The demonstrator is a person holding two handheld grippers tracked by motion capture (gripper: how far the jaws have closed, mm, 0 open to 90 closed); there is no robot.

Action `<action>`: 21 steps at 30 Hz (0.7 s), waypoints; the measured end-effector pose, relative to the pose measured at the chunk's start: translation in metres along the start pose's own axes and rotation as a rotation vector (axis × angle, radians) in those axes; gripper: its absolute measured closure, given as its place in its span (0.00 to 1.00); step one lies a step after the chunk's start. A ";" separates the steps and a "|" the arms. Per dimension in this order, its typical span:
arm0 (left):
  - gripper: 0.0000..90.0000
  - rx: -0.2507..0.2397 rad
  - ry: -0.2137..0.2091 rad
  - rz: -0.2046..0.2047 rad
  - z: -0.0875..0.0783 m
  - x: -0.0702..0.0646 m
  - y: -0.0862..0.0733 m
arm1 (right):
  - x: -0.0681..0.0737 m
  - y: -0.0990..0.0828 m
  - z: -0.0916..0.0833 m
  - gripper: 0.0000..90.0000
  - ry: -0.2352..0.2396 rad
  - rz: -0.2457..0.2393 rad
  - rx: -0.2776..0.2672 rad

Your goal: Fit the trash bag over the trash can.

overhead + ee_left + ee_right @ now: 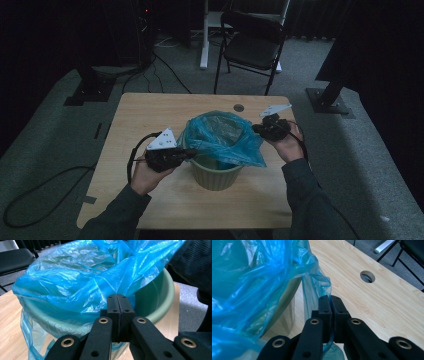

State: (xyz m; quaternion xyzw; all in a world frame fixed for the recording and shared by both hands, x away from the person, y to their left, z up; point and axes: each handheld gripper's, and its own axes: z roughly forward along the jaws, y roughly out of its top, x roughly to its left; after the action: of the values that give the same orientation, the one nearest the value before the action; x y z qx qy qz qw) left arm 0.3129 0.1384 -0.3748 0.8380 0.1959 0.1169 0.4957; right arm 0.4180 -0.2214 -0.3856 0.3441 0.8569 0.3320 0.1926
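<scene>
So the blue bag (pixel 220 137) is sitting in and over the green bin (pixel 216 175), which stands roughly mid-table, a bit toward the person. The plastic is bunched up over the rim and one flap hangs down the outside on the near right.

Left gripper (pixel 186 154) is at the bin's left rim. In its own view the jaws are pressed flat together with the edge of the bag pinched between them, right where the plastic crosses the rim (pixel 152 312). Right gripper (pixel 257 128) is on the far right side, and its jaws are also squeezed together on a thin fold of bag (pixel 318 287) hanging outside the bin wall.

My read: this is the lining step, both edges grabbed, bag not yet spread evenly. The next move probably calls for pulling the two edges apart and down over the rim without letting the thin plastic slip or tear, and without tipping the bin.

Views differ a lot, by the way. The high view gives the layout: the wooden table (pixel 150 110), the folding chair (pixel 252 42) behind it, and cables on the floor. The right gripper view shows the hole in the tabletop (pixel 367 276) up close and the actual pinch, which is too small to judge from above. The left gripper view shows the inside of the bin.
</scene>
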 end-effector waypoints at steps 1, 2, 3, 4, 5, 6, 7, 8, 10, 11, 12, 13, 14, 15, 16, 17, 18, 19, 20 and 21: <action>1.00 0.000 0.000 0.000 0.000 0.000 0.000 | 0.000 0.000 0.000 0.98 0.000 0.000 0.000; 1.00 -0.005 0.000 0.003 -0.002 -0.003 -0.002 | 0.000 0.000 0.000 0.98 0.000 -0.001 -0.001; 1.00 -0.011 0.000 -0.001 -0.003 -0.003 -0.003 | -0.001 -0.001 -0.001 0.98 0.002 0.001 0.001; 1.00 -0.019 -0.008 -0.006 -0.004 -0.004 -0.004 | -0.001 -0.001 -0.001 0.98 0.002 0.001 0.002; 1.00 -0.023 -0.010 -0.009 -0.006 -0.005 -0.005 | -0.001 -0.002 -0.001 0.98 0.001 0.001 0.002; 1.00 -0.030 -0.011 -0.012 -0.007 -0.006 -0.006 | -0.001 -0.002 -0.001 0.98 0.002 0.002 0.003; 1.00 -0.040 -0.017 -0.020 -0.009 -0.007 -0.007 | -0.001 -0.003 -0.002 0.98 0.003 0.006 0.003; 1.00 -0.040 -0.017 -0.020 -0.009 -0.007 -0.007 | -0.001 -0.003 -0.002 0.98 0.003 0.006 0.003; 1.00 -0.036 -0.021 -0.016 -0.013 -0.011 -0.011 | -0.003 -0.005 -0.002 0.98 0.004 0.012 -0.002; 1.00 -0.036 -0.025 -0.018 -0.013 -0.012 -0.012 | -0.003 -0.005 -0.003 0.98 0.004 0.013 -0.001; 1.00 -0.035 -0.028 -0.018 -0.014 -0.013 -0.013 | -0.003 -0.006 -0.003 0.98 0.005 0.013 0.000; 1.00 -0.036 -0.033 -0.021 -0.014 -0.014 -0.015 | -0.003 -0.006 -0.003 0.98 0.005 0.012 0.000; 1.00 -0.036 -0.033 -0.021 -0.014 -0.014 -0.015 | -0.003 -0.006 -0.003 0.98 0.005 0.012 0.000; 1.00 -0.035 -0.036 -0.023 -0.014 -0.016 -0.016 | -0.001 -0.005 -0.004 0.98 0.006 0.008 -0.006; 1.00 -0.039 -0.039 -0.027 -0.014 -0.016 -0.017 | -0.001 -0.005 -0.004 0.98 0.006 0.006 -0.006; 1.00 -0.037 -0.044 -0.029 -0.013 -0.017 -0.018 | -0.001 -0.005 -0.004 0.98 0.006 0.005 -0.005; 1.00 -0.036 -0.046 -0.030 -0.013 -0.018 -0.019 | 0.000 -0.005 -0.005 0.98 0.007 0.004 -0.007; 1.00 -0.034 -0.047 -0.030 -0.012 -0.018 -0.020 | 0.000 -0.005 -0.005 0.97 0.008 0.005 -0.005; 1.00 -0.034 -0.047 -0.030 -0.012 -0.018 -0.020 | 0.000 -0.005 -0.005 0.97 0.008 0.005 -0.005; 1.00 -0.034 -0.053 -0.037 -0.011 -0.020 -0.021 | 0.001 -0.006 -0.006 0.96 0.009 0.004 -0.005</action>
State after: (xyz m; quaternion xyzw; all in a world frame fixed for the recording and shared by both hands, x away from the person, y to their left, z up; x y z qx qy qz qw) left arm 0.2865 0.1476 -0.3884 0.8286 0.1960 0.0887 0.5169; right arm 0.4115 -0.2263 -0.3855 0.3436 0.8563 0.3362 0.1890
